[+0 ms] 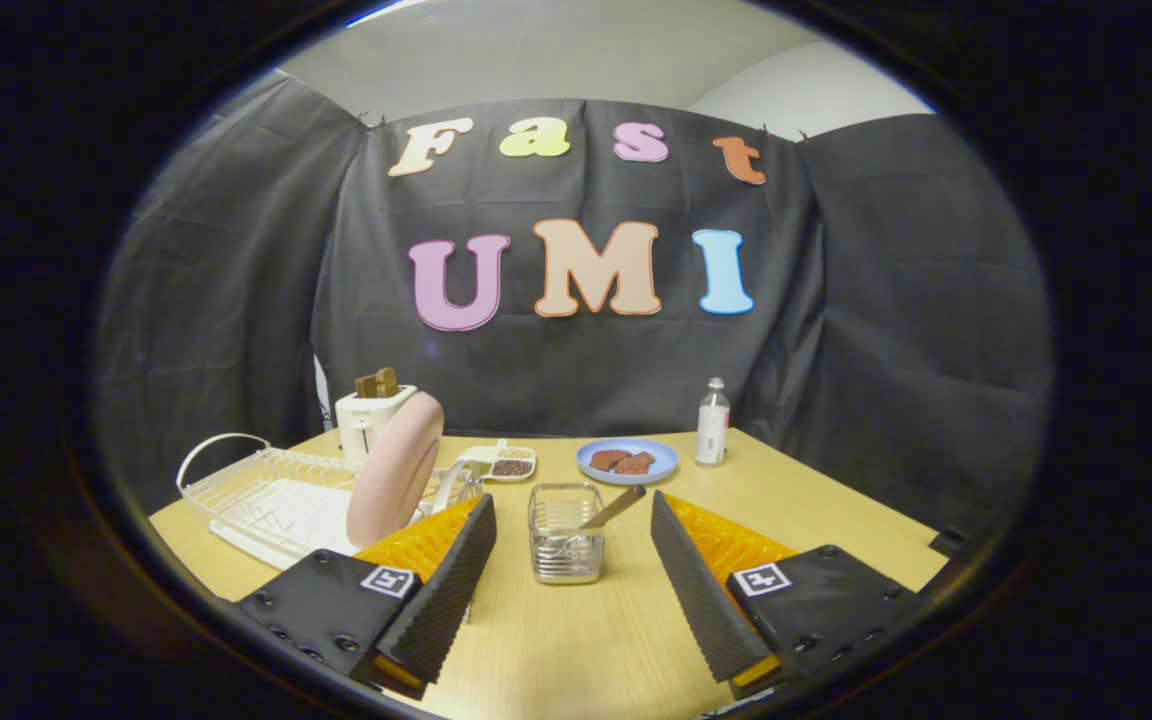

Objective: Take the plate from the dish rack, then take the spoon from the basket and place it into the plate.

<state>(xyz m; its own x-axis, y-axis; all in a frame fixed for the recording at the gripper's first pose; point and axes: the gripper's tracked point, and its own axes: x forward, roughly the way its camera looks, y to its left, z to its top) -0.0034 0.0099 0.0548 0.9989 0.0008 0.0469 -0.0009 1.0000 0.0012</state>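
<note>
The tongs [573,560] stand wide apart and hold nothing, low in the frame above the wooden table [836,520]. The pink plate [394,470] stands on edge in the white dish rack [266,490] at lower left, propped upright as if to drain, its rim just beyond the left finger. Straight ahead, between the two fingers and a little beyond their tips, sits the wire basket [564,532], and the spoon [614,508] leans in it with its handle tilted toward the right finger, easy to pinch. Farther back lie a blue plate [628,461] with food, a bottle [713,421] and a toaster [373,420]. The plate looks untouched, so lifting it comes first
</note>
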